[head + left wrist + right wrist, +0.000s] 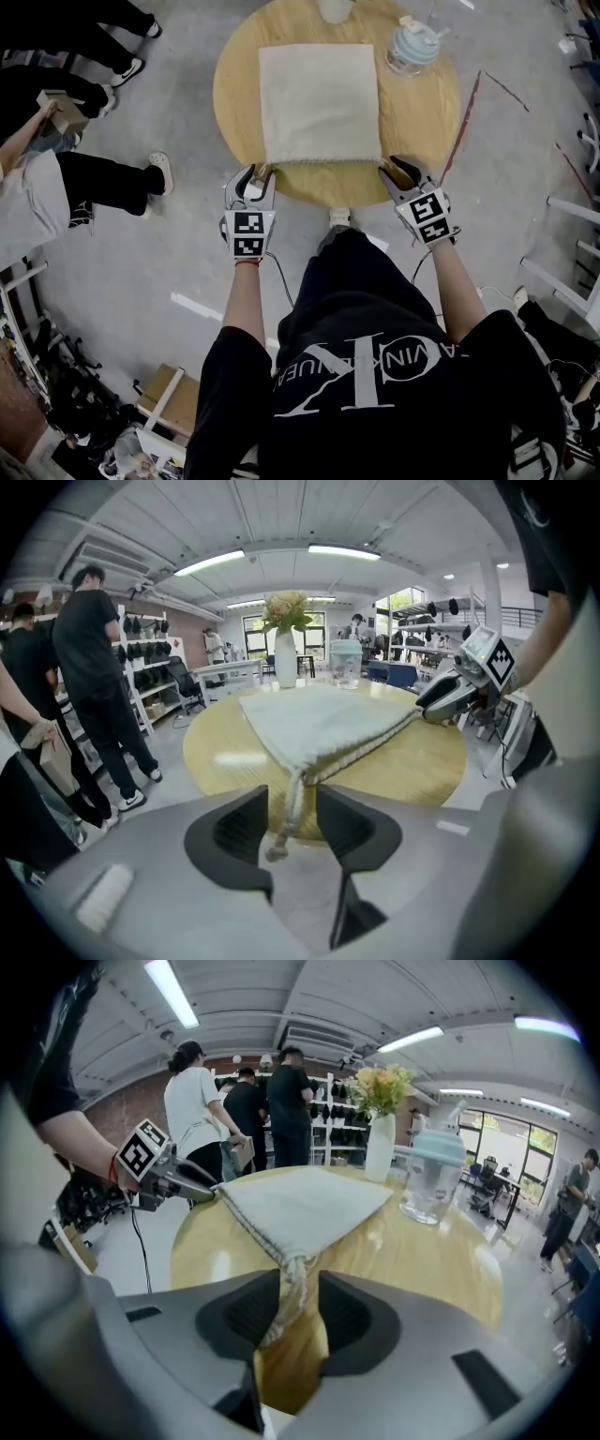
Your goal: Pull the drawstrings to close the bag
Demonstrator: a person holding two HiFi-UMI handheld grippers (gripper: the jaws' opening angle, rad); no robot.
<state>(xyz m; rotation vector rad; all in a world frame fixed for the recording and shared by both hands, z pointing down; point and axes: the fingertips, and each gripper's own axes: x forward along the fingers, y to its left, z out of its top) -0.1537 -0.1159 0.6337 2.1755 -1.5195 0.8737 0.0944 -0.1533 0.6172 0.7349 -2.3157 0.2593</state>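
We see the cream cloth bag (319, 103) lying flat on the round wooden surface (427, 127), its mouth along the near rim and a drawstring coming out at each near corner. Our left claw (292, 808) sits at the bag's left corner, tilted downward. It is partly open, and the left drawstring (294, 794) hangs with its knotted end between the two sides, a gap showing beside it, so nothing is clamped. Our right claw (300, 1297) is at the right corner, also tilted downward. The right drawstring (291, 1288) runs down between its two sides, close against one of them, with a sliver of wood showing beside the other, so it is not pinched either. A lidded clear cup (412, 47) stands just beside the bag's far right corner, and a white vase (286, 658) stands at the far edge.
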